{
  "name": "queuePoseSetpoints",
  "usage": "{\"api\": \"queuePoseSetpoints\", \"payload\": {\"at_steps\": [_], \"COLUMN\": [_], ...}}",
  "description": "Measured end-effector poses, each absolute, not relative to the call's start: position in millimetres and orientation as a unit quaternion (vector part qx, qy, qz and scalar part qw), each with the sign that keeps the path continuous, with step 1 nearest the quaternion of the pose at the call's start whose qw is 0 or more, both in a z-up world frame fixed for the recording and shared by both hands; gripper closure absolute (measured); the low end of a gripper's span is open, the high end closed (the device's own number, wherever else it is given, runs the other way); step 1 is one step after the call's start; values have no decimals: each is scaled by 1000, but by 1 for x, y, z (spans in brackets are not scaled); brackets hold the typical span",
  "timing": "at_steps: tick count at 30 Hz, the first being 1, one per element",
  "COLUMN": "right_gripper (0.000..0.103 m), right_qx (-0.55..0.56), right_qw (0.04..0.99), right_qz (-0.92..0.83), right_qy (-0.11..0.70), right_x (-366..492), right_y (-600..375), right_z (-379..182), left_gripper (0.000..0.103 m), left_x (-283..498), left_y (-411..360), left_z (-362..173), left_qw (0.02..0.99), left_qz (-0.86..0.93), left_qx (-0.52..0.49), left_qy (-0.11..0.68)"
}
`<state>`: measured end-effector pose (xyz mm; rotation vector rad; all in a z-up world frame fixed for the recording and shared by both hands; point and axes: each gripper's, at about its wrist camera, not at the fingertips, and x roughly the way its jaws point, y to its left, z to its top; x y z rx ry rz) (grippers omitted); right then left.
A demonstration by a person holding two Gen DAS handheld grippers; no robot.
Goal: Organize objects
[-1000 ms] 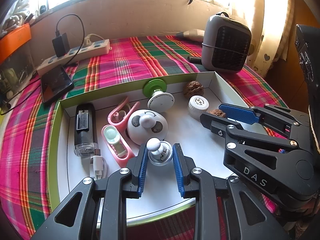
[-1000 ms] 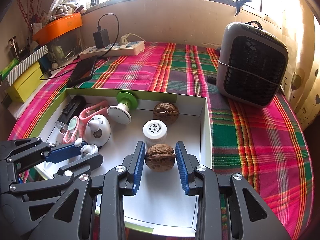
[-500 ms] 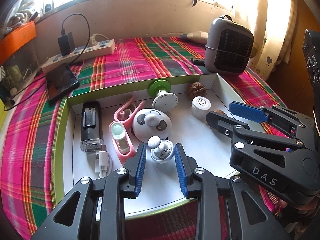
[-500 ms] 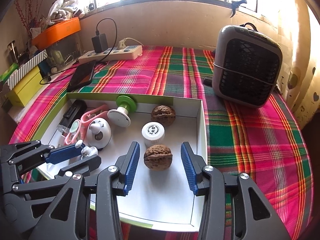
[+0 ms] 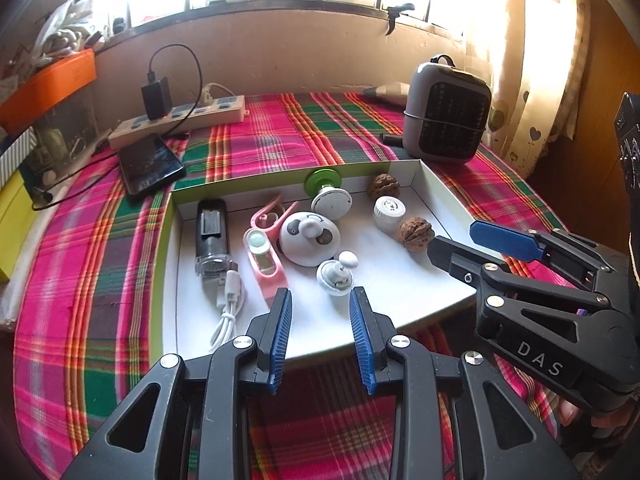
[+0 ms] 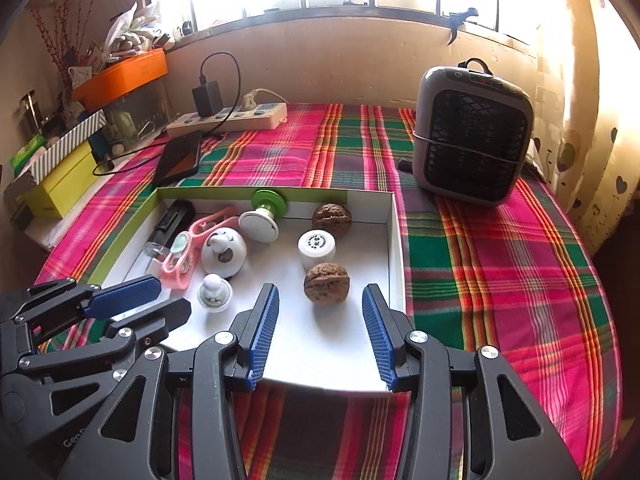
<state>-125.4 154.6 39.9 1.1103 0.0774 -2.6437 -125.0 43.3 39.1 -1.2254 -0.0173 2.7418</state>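
A white tray with a green rim [image 5: 240, 189] [image 6: 396, 240] lies on the plaid cloth. My left gripper [image 5: 319, 292] [image 6: 174, 293] is open over the tray's near edge. A small white knob [image 5: 335, 274] [image 6: 215, 292] lies tipped just ahead of its fingertips, untouched. My right gripper [image 6: 321, 292] [image 5: 451, 236] is open too. A walnut [image 6: 326, 282] [image 5: 416, 234] rests on the tray floor in line with its fingertips, with clear gaps to both pads. Also in the tray are a second walnut [image 6: 331, 219], a white cap [image 6: 316, 249], a panda-faced dome [image 5: 309, 238], a green-and-white suction knob [image 5: 326, 192], a pink clip [image 5: 264, 256], a black device [image 5: 211, 236] and a white cable [image 5: 228, 312].
A grey heater [image 6: 472, 136] stands behind the tray's right corner. At the back left are a power strip [image 6: 228, 118] with a charger plugged in and a dark phone [image 6: 180, 158]. Boxes and an orange bin [image 6: 120, 76] crowd the left edge. Plaid cloth is bare right of the tray.
Both grippers opened and drew back and up from the tray. The left one let go of the white knob, which tipped over. The right one let go of the walnut.
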Motion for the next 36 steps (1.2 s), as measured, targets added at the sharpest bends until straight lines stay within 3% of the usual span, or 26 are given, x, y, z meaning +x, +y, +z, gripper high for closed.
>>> {"api": "queuePoseSetpoints", "payload": {"at_steps": [12,36], "right_gripper": [58,58], "right_qx": [377,414], "right_qw": [141,117], "right_qz": [-915,-902], "right_qy": [22,29], "right_x": [-78,-36], "right_y": [152,155], "right_z": [44,9], "left_gripper": [75,75], "left_x": [-74,-32], "left_y": [34,31], "left_z": [49,7], "left_qw": [46,-4], "left_qz": [920,905], "left_qx": [-388,-425], "left_qy": [-10,-4]}}
